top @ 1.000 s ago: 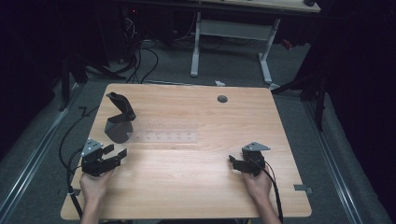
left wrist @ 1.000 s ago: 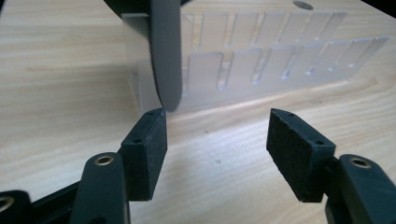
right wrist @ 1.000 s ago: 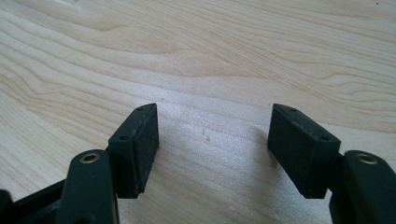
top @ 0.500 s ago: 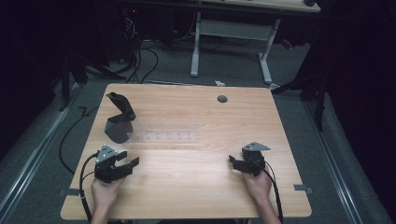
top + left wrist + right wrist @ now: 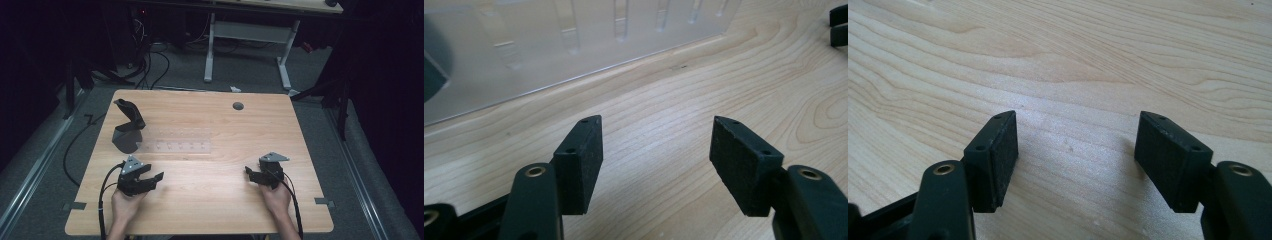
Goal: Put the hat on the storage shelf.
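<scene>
You are holding your left gripper [image 5: 150,178] wide near the clear rack [image 5: 175,146] | your right gripper [image 5: 251,173] gaping wide, farther along the table [image 5: 210,210].

Tabletop [image 5: 210,175] – pale wood grain, smooth, slight sheen. Clear plastic rack [image 5: 574,45] – glossy, see-through. Jaws matt black, pads finely textured. Dark stand [image 5: 127,131] looks matt plastic.

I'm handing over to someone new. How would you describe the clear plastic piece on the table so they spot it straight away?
Start at the wooden table and find the dark angled stand in its far left part. Flat on the wood, stretching right from the stand's base, lies the clear plastic strip. It is see-through with a row of small slots, unlike the solid black stand and the black left tool nearer the person.
</scene>
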The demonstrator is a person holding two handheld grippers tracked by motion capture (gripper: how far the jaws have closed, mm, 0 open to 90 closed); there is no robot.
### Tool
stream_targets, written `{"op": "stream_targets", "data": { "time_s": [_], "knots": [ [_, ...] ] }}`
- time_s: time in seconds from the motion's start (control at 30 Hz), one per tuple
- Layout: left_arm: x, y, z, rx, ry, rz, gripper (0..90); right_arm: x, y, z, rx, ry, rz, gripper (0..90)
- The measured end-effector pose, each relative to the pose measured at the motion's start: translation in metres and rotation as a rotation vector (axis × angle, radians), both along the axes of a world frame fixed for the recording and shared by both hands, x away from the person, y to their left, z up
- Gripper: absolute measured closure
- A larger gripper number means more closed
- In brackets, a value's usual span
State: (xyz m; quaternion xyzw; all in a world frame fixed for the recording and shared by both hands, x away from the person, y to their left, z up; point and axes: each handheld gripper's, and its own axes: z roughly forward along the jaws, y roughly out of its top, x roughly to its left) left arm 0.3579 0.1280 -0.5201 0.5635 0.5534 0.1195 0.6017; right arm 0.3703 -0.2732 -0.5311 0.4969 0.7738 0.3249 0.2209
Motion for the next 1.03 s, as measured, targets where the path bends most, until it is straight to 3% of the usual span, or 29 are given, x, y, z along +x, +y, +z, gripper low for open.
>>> {"op": "stream_targets", "data": {
  "time_s": [0.43, 0.8, 1.03],
  "knots": [
    [0.006, -0.023, -0.012, 0.046, -0.004, -0.028, 38.3, 0.000, 0.000, 0.000, 0.001, 0.000, -0.001, 34.1],
    [0.014, -0.038, -0.026, 0.159, -0.003, -0.007, 36.9, 0.000, 0.000, 0.000, 0.000, 0.000, -0.001, 34.0],
    [0.017, -0.040, -0.026, 0.165, 0.000, 0.008, 33.9, 0.000, 0.000, 0.000, 0.001, 0.000, -0.001, 34.0]
  ]
}}
